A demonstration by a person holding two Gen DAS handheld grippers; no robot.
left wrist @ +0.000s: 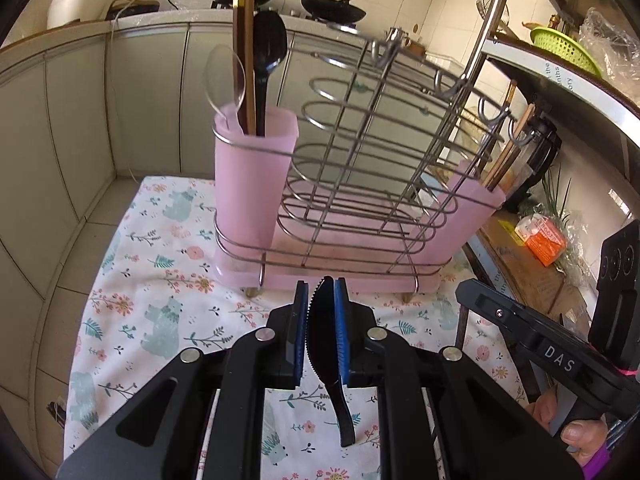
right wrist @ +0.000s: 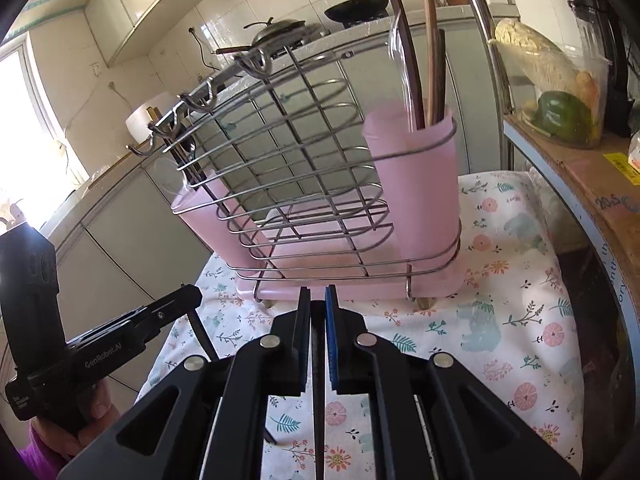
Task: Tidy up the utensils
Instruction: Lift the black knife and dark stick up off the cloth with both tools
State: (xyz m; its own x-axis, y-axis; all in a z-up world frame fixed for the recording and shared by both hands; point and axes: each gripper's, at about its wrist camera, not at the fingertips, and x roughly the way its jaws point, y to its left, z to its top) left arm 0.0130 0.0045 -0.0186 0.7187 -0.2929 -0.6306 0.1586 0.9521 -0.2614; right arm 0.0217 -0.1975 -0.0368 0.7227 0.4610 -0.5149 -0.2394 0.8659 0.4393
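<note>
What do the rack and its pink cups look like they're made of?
The rack looks like bare shiny metal wire: thin, silvery, with bright glints. The pink cups look like frosted plastic, matte and slightly see-through, since utensil stems show faintly through the wall.

One wire rack, two pink cups, two woks, one green basket.
</note>
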